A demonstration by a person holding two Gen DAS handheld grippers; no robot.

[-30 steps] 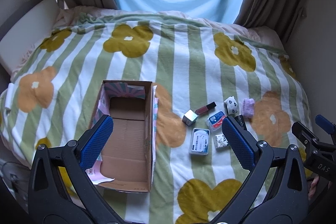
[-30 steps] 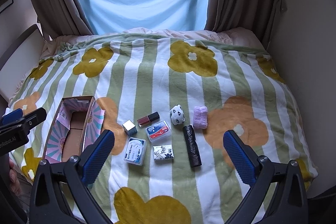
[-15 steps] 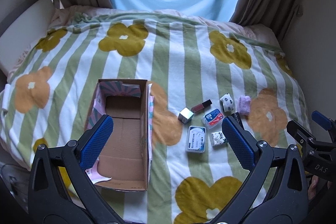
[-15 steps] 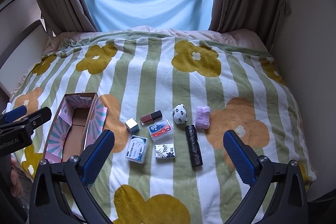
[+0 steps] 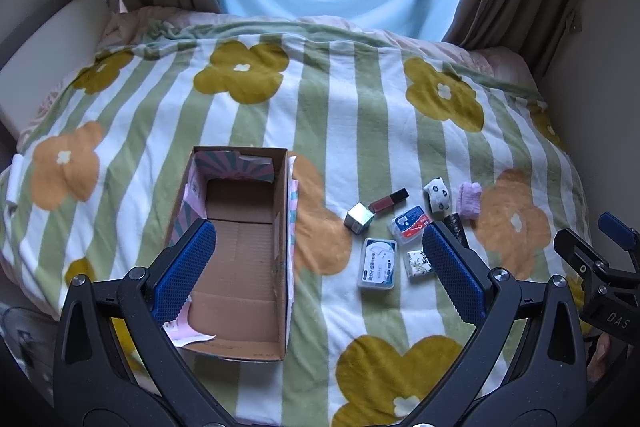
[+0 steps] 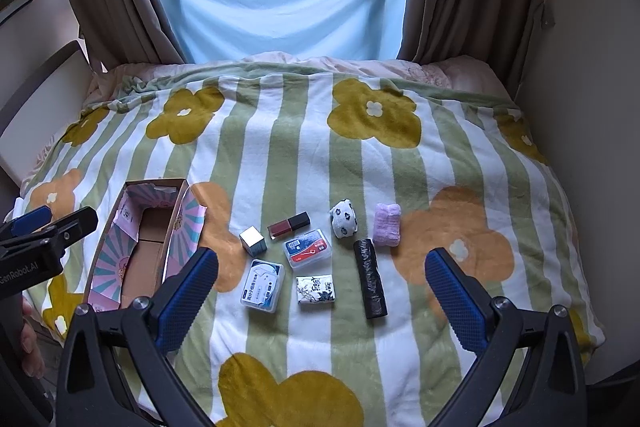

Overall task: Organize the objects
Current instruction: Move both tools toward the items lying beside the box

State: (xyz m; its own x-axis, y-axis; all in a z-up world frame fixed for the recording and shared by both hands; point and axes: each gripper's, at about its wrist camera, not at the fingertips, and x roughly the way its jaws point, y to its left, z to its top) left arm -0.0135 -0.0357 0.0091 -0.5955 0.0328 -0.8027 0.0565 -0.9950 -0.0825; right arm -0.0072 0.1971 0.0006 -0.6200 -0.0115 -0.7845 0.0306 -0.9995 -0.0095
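Clutter is my worry: both claws, left (image 5: 316, 251) and right (image 6: 320, 283), hang spread and empty; small items (image 6: 316, 259) crowd beside the cardboard box (image 5: 240, 267) on the soft bed (image 6: 320, 155), so I may nudge neighbours.

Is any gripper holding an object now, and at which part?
Nothing is held. The left gripper and right gripper are both open, above the blanket.

Open cardboard box (image 5: 240, 255) flat on the blanket, eight small items (image 6: 316, 259) clustered just to its right.
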